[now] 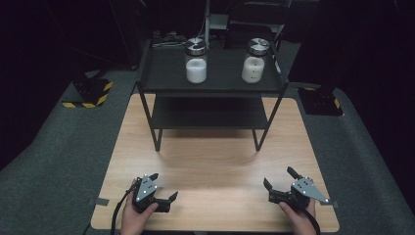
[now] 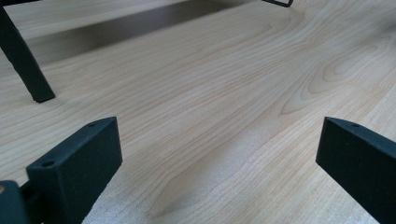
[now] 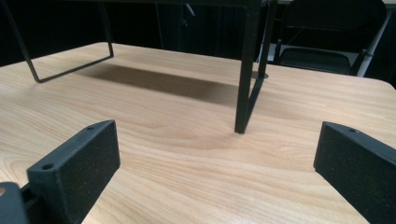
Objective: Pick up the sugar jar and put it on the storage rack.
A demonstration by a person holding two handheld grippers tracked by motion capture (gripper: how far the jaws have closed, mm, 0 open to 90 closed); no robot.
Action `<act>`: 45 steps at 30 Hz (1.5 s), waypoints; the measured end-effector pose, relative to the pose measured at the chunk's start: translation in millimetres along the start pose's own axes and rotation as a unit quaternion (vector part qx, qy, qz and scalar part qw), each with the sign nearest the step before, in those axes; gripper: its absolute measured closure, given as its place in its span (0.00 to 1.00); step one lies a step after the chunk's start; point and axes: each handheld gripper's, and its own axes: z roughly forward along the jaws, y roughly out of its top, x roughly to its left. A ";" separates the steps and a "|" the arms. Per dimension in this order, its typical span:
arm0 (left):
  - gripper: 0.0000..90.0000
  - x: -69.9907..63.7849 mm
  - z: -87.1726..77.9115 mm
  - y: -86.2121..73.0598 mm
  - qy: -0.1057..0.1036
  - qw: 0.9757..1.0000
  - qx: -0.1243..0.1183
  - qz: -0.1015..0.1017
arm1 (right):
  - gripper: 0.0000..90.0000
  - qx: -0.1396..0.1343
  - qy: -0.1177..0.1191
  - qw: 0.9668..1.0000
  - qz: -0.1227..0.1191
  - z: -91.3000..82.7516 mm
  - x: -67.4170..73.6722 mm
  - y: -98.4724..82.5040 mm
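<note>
Two glass jars with metal lids stand on the top shelf of a black two-tier rack [image 1: 212,87]: the left jar [image 1: 195,61] holds white powder, the right jar [image 1: 254,60] a cream-coloured filling. My left gripper [image 1: 163,186] rests low over the wooden table [image 1: 210,161] near its front left, jaws wide apart with nothing between them. My right gripper [image 1: 281,177] is at the front right, also open and empty. In the left gripper view my gripper [image 2: 219,154] faces bare wood and a rack leg [image 2: 25,65]. In the right gripper view my gripper [image 3: 217,154] faces a rack leg [image 3: 245,84].
The rack stands at the table's far half, with a lower shelf [image 1: 208,115] beneath the top one. Grey carpet [image 1: 54,161] surrounds the table. Yellow-and-black striped bases [image 1: 90,95] sit on the floor at both far corners. A dark chair [image 3: 322,42] stands beyond the table.
</note>
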 end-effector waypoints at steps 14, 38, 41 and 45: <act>0.01 1.5 1.0 1.7 -0.006 1.000 0.005 0.004 | 0.00 0.053 -0.019 0.998 0.003 -2.7 -10.3 -3.3; 0.01 1.8 5.1 7.6 -0.013 1.000 0.019 0.010 | 0.00 0.106 -0.024 0.994 0.005 0.7 -14.5 5.5; 0.01 1.9 5.1 7.2 -0.014 1.000 0.017 0.010 | 0.00 0.104 -0.021 0.994 0.007 0.0 -16.2 4.8; 0.01 -0.4 4.7 7.0 -0.008 1.000 0.017 0.010 | 0.00 0.096 -0.015 0.995 0.010 -2.5 -19.0 2.3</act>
